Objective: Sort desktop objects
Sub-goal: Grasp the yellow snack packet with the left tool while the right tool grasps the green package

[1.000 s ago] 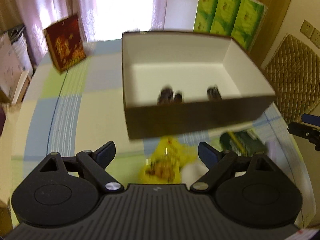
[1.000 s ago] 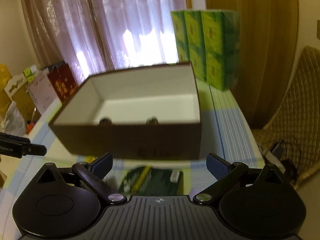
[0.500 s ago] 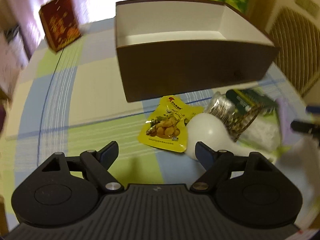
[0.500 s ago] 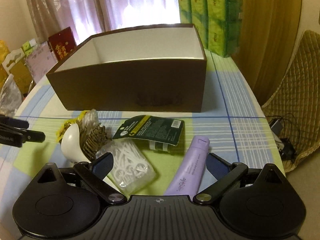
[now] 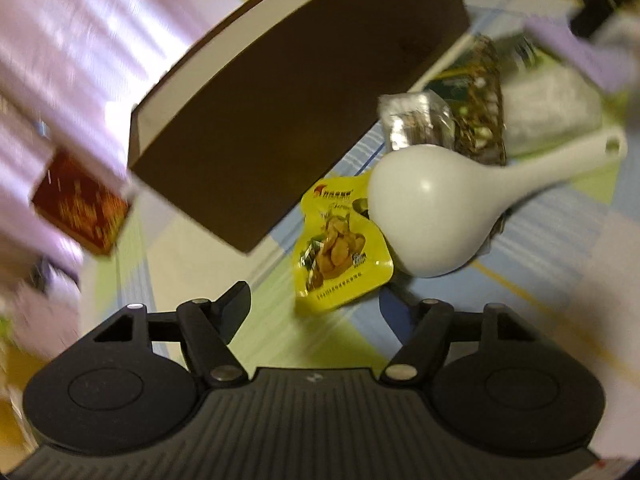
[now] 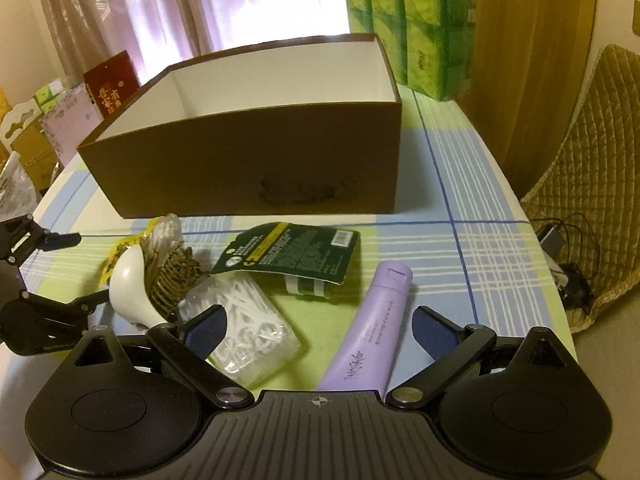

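A brown open box [image 6: 256, 160] [image 5: 300, 100] stands mid-table. In front of it lie a yellow snack packet [image 5: 340, 252], a white spoon [image 5: 432, 208] [image 6: 128, 284], a silver packet [image 5: 416, 124], a green-black packet [image 6: 288, 256], a bag of cotton swabs [image 6: 248, 332] and a purple tube [image 6: 372, 328]. My left gripper [image 5: 316, 308] is open just short of the yellow packet; its view is tilted and blurred. It also shows at the left of the right wrist view as the left gripper [image 6: 76, 270]. My right gripper [image 6: 320, 320] is open, low over the near end of the purple tube.
Green tissue packs [image 6: 404, 20] stand behind the box at the right. A red box [image 6: 114, 80] [image 5: 80, 204] sits at the back left by the curtain. A quilted chair [image 6: 592, 160] and cables [image 6: 568, 264] are beyond the table's right edge.
Both grippers came down from box height to the items in front of it. The left one rolled sideways and closed in on the yellow packet and spoon. Both stayed open.
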Motion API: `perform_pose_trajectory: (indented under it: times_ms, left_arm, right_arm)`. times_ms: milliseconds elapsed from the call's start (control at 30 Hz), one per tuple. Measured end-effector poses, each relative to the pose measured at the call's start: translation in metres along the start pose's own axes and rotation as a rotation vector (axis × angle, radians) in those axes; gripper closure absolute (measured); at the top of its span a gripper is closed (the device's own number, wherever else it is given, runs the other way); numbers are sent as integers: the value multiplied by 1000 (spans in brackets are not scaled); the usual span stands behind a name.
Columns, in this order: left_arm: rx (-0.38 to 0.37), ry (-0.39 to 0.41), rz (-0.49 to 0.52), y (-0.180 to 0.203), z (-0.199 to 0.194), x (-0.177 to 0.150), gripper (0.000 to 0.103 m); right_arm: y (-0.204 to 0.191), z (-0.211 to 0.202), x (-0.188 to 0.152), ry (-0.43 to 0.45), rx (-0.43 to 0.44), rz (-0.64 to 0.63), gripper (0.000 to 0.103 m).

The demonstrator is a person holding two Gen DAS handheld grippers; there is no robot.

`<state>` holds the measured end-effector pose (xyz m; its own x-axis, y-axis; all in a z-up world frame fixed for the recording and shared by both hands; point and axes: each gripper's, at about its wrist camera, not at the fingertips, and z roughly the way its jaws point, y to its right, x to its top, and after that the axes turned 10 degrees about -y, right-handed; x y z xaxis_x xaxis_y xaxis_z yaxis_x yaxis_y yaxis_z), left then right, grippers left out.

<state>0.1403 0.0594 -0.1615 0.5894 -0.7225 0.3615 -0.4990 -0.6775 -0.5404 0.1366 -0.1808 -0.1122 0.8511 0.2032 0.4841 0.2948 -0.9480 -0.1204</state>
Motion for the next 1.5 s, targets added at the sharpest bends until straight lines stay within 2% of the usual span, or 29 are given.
perform_pose_trajectory:
  times_ms: [133,233,300,333,400,433,567,600,667,800,1000,1333,1433,1467,1500]
  left_arm:
    - [73,88,99,13,6,0,39]
    - [101,124,170,20,12,1,55]
    - [94,116,201,19,18,3,83]
    - [78,103,198,17,21,4,91]
    - [59,105,156,7,21,4,98]
    - [41,105,117,-1,20,5,98]
    - [-126,66,-140,-40,16,10,98]
    - [-152,55,-188,-47,16,10,98]
    - [-195,37,-281,-57,13,8,98]
    - [-233,18,-421,-65,5,0,99]
    - [-243,-3,-501,-70,1,-4,99]
    - [-256,-12,-536,-72,1,-4,99]
    - [-255,-13,-535,-72,2,-5,98]
    - [-254,-15,-536,-72,3,-5,98]
    - [-253,-16,-536,-72,4,-5,99]
  right_arm:
    - [2,1,-1,-4,-5,15,6]
    - [3,2,-1,-4,-8,20,6]
    - [2,2,-2,-1,-7,20,6]
    - [2,2,-1,1,-6,19,6]
    - [2,2,-1,9,-3,16,6]
    - [1,1,-1,13,-3,14,6]
    - [-3,4,0,24,13,2,9]
    - [-5,6,1,23,20,-3,16]
    - [-7,10,2,11,40,-9,25]
    - [-13,21,7,-3,54,-21,40]
    - [-11,38,14,-23,35,12,54]
    - [-3,61,21,7,1,40,56]
    - [-6,69,23,22,-20,4,56]
    - [-7,73,23,18,-29,-10,61]
    - [-8,74,23,15,-31,-24,72]
